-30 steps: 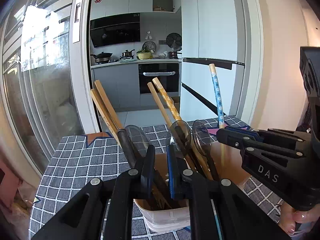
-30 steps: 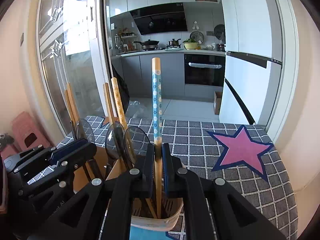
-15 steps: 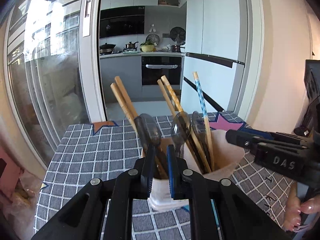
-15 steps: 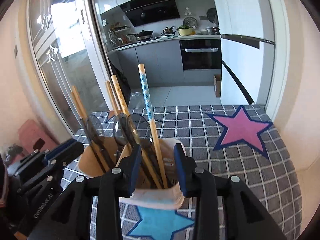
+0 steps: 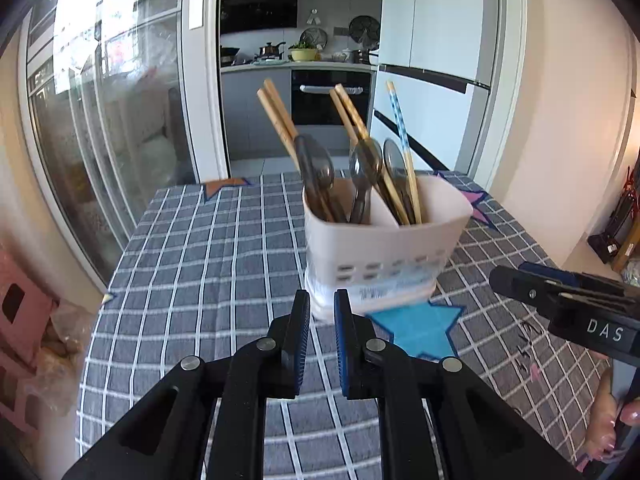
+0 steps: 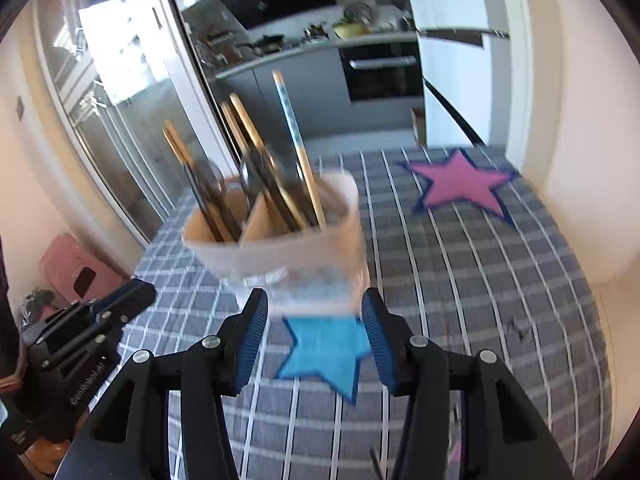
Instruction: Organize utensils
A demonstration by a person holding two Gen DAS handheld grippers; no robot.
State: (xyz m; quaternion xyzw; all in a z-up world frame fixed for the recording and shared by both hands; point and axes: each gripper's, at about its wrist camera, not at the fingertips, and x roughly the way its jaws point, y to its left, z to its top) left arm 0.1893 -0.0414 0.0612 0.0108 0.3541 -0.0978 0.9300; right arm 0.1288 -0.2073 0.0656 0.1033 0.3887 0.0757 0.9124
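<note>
A white plastic utensil holder (image 5: 384, 240) stands upright on the grey checked tablecloth (image 5: 208, 264), just behind the blue star (image 5: 420, 330) on the cloth. A wall inside splits it into two parts. Dark see-through spoons (image 5: 316, 168) stand in it with their bowls up. Wooden chopsticks (image 5: 278, 116) lean out to the left in pairs. One chopstick with a blue dotted top (image 5: 400, 120) leans in the right part of the holder
</note>
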